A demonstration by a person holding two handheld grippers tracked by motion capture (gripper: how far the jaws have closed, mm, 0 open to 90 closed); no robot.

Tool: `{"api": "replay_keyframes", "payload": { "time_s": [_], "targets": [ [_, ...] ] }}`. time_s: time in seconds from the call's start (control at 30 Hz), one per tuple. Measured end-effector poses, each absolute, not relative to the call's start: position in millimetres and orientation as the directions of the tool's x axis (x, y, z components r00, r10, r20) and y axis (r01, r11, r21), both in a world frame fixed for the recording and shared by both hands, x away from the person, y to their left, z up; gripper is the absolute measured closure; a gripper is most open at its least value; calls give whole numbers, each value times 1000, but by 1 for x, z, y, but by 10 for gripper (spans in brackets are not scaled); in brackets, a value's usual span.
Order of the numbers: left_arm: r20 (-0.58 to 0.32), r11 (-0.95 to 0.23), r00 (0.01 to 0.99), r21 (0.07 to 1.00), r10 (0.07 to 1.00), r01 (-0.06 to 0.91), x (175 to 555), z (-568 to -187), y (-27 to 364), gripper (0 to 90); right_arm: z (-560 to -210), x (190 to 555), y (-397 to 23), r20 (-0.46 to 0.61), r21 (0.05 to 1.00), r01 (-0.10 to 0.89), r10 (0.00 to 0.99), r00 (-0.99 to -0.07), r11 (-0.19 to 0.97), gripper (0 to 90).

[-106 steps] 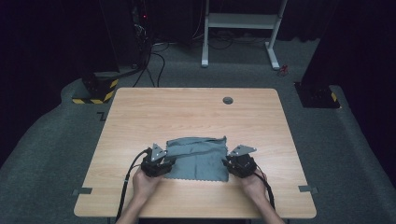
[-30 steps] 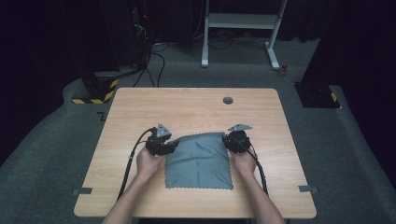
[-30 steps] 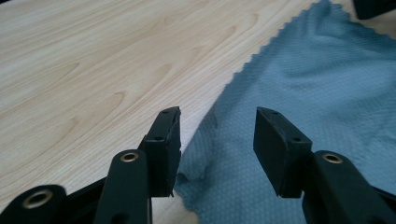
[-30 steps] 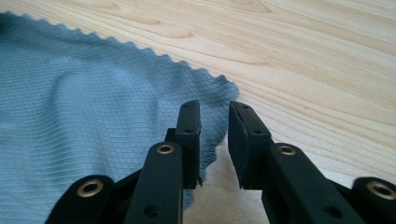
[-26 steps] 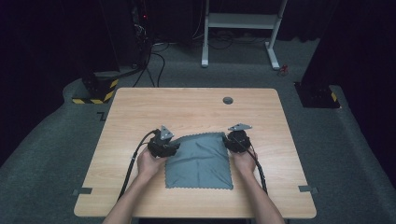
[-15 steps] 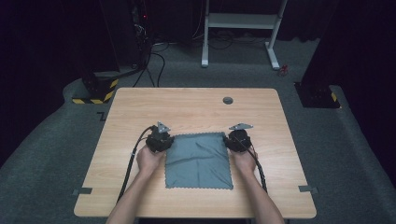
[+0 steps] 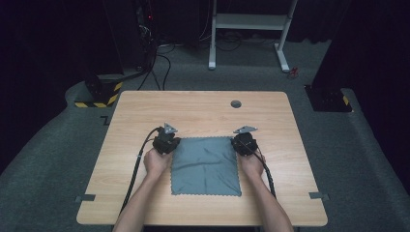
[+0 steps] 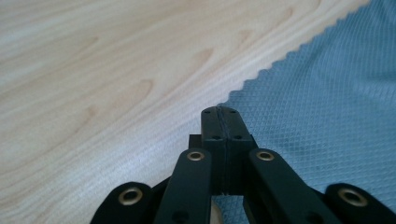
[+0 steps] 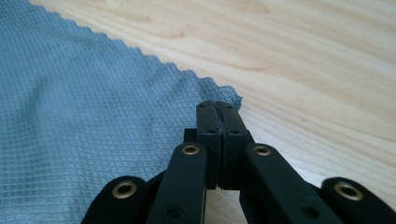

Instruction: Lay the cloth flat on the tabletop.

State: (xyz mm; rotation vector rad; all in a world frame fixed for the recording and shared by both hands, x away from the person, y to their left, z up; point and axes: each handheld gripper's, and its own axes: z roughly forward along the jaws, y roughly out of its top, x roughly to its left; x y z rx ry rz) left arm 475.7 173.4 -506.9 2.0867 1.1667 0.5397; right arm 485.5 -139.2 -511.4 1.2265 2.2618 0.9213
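Observation:
A grey-blue cloth (image 7: pixel 205 166) with zigzag edges lies spread flat on the wooden table (image 7: pixel 193 111). My left gripper (image 7: pixel 171 141) is at the cloth's far left corner and my right gripper (image 7: pixel 238 141) at its far right corner. In the left gripper view the left gripper (image 8: pixel 219 112) has just closed, pads together, with the corner of the cloth (image 8: pixel 327 93) at their tip. In the right gripper view the right gripper (image 9: pixel 217 105) has also just closed, and a crinkled corner of the cloth (image 9: pixel 70 116) pokes out just past its tip.
A round cable hole (image 7: pixel 236 103) sits near the table's far edge. Black cables trail from both grippers toward the front edge. Beyond the table stand a white desk frame (image 7: pixel 251 21) and a yellow-and-black striped base (image 7: pixel 99 92) on the carpet.
The cloth, a shorter strip 3.5 s ago with the grippers near its front corners, now lies spread out with both grippers at its far corners. The left gripper shifted slightly in the last second.

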Motion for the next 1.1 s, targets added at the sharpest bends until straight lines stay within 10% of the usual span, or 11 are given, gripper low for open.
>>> {"api": "replay_keyframes", "payload": {
  "time_s": [0.43,0.6,1.1],
  "targets": [
    [169,-451,479,688,862,569,502,-502,145,890,-516,492,-142,-121,704,574,867,-484,418,891],
    [135,-402,434,680,891,613,504,-508,151,662,-514,492,-151,-98,707,592,883,-460,386,789],
    [12,-457,665,735,746,500,392,-504,167,479,-514,399,-150,-39,747,473,741,-671,467,703]
  ]
}}
